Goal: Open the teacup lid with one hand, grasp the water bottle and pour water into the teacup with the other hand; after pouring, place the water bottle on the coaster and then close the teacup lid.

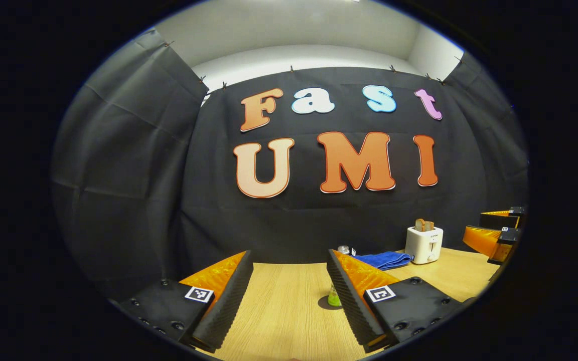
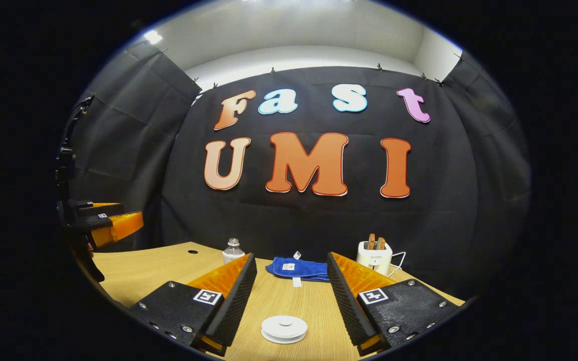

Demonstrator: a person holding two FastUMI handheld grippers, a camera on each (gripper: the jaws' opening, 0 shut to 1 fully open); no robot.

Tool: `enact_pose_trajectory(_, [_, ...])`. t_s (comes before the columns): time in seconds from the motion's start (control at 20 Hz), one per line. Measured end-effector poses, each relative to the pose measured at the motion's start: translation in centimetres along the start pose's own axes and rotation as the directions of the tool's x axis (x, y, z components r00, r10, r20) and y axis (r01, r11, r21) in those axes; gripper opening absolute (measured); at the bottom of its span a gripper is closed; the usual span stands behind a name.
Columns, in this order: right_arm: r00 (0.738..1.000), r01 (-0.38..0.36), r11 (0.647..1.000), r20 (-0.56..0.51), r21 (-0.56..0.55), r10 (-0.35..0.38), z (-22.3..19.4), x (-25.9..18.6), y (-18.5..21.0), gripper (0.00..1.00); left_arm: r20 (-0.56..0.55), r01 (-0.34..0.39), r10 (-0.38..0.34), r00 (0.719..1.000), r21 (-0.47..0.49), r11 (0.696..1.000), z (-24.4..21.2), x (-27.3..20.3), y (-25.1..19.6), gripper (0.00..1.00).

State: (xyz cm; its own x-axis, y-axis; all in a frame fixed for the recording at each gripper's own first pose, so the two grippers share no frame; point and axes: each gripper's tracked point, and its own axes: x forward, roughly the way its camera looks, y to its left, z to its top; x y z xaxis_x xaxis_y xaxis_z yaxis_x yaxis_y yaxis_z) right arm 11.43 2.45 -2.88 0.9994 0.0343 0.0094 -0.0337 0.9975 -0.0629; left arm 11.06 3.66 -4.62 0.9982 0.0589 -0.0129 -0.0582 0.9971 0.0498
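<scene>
While both grippers hung above the wooden table point(image 1: 289, 301), neither held anything. In the left gripper view, the left gripper point(image 1: 289, 296) sat with its fingers spread wide, bare tabletop in the gap. A small greenish object point(image 1: 334, 297) stood on the table just inside its right finger, partly hidden by it — too hidden to tell what it was. Past that finger's tip, the cap of the water bottle point(image 1: 343, 249) just showed. Right of that, a folded blue cloth point(image 1: 384, 259), then a white toaster point(image 1: 424, 244) with bread in its slots, both at the far edge by the black cloth wall. At the far right edge of that view the right gripper point(image 1: 494, 233) showed side-on; its jaws looked parted.

In the right gripper view, the left gripper point(image 2: 103, 223) showed at the far left, off the table edge. The right gripper point(image 2: 289, 296) was likewise spread wide and empty. The water bottle point(image 2: 233, 250) stood upright beyond its left fingertip, near the back of the table. A flat white round piece point(image 2: 284, 329) — lid or coaster, could not tell — lay on the table between its fingers, low and close in, touching neither. The blue cloth point(image 2: 299, 268) lay straight ahead past the gap, the toaster point(image 2: 375, 255) beyond the right fingertip.
</scene>
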Motion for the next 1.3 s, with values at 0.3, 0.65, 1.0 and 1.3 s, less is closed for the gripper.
enact_pose_trajectory(0.3, [1.0,-0.01,1.0,0.017,-0.001,0.01,0.5,-0.2,0.4,0.84,0.011,0.005,-0.005,1.0,0.003,1.0,0.1,-0.3,-0.2,0.95])
enact_pose_trajectory(0.65, [1.0,-0.021,1.0,0.018,-0.005,0.021,0.6,-0.4,1.0,0.84,0.006,0.009,-0.009,1.0,0.002,1.0,-0.1,-0.6,-0.1,0.95])
enact_pose_trajectory(1.0, [1.0,-0.025,1.0,0.012,-0.006,0.025,0.4,-0.2,1.3,0.84,-0.002,0.007,-0.007,1.0,-0.004,1.0,-0.4,-0.5,0.1,0.95])
enact_pose_trajectory(1.3, [1.0,-0.025,1.0,0.014,-0.008,0.025,0.5,-0.3,1.4,0.84,-0.005,-0.003,0.003,1.0,-0.004,1.0,-0.6,-0.5,0.4,0.95])
